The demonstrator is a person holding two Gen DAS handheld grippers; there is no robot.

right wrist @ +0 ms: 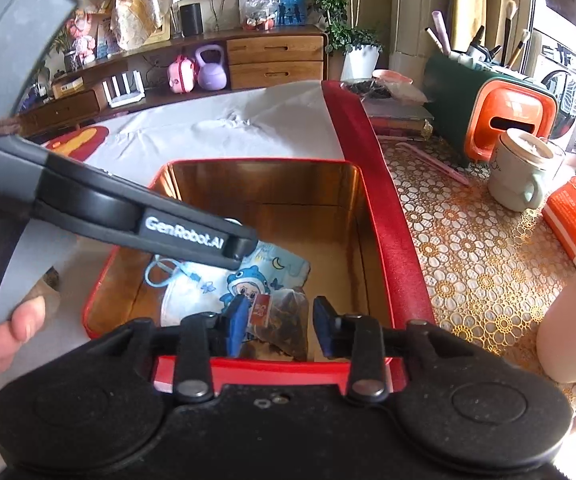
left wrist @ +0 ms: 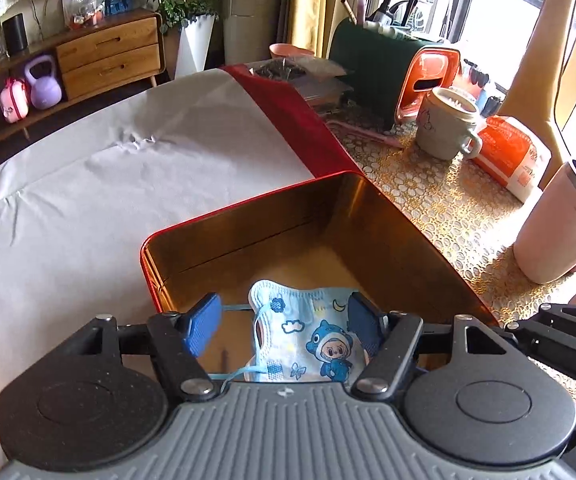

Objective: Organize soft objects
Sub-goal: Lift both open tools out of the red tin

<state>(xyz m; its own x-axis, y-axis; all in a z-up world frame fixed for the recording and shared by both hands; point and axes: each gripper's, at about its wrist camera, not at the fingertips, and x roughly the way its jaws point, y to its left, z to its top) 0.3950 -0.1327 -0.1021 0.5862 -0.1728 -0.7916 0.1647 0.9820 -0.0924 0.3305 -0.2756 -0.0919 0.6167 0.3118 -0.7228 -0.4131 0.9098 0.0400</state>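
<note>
Left tongs (left wrist: 284, 322): released, blue pads spread wide over the open red metal tin with gold interior (left wrist: 248, 208). Child's light-blue cartoon-print face mask (left wrist: 307, 340) lies between the pads on the tin floor; right pad is close to the mask edge, contact unclear. Right tongs (right wrist: 280, 328): part open, not clenched; a clear pyramid tea bag with red tag (right wrist: 284, 320) sits between the pads, beside the mask. Tin sits on the tabletop with grey paper sheet (left wrist: 88, 168).
</note>
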